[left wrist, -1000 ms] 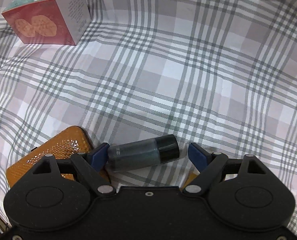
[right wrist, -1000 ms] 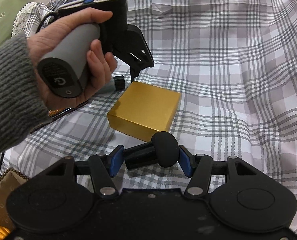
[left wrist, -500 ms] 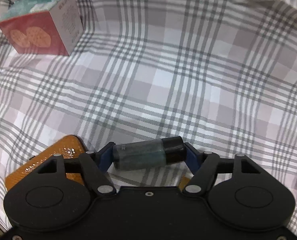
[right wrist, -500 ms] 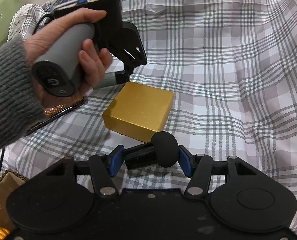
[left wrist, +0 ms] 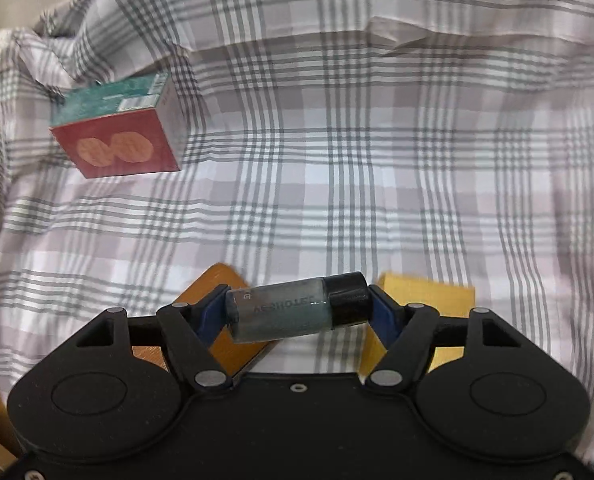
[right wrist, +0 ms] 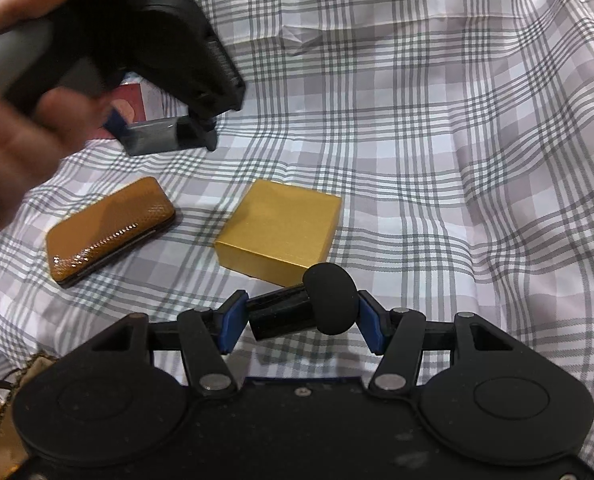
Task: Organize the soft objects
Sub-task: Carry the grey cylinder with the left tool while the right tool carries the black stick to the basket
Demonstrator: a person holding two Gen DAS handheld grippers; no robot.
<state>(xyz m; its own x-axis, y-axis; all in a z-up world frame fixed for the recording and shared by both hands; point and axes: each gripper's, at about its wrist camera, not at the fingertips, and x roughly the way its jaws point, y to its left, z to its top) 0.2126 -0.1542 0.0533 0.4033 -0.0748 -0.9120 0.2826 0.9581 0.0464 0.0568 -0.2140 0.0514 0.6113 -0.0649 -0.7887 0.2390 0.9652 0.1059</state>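
My left gripper point(left wrist: 297, 312) is shut on a grey-green bottle with a black cap point(left wrist: 293, 312), held crosswise above the plaid cloth. In the right wrist view the same bottle point(right wrist: 157, 140) hangs in the left gripper, raised at the upper left. My right gripper point(right wrist: 299, 318) is shut on a small black microphone with a round foam head point(right wrist: 329, 298), held crosswise just above the cloth.
A gold box point(right wrist: 281, 228) and an orange textured case point(right wrist: 105, 228) lie on the plaid cloth point(right wrist: 437, 160). A red and teal carton point(left wrist: 121, 140) stands further back at the left. The cloth is wrinkled at the far edge.
My left gripper closed on the bottle and lifted it off the cloth, rising up and back. The right gripper has kept the microphone and barely moved.
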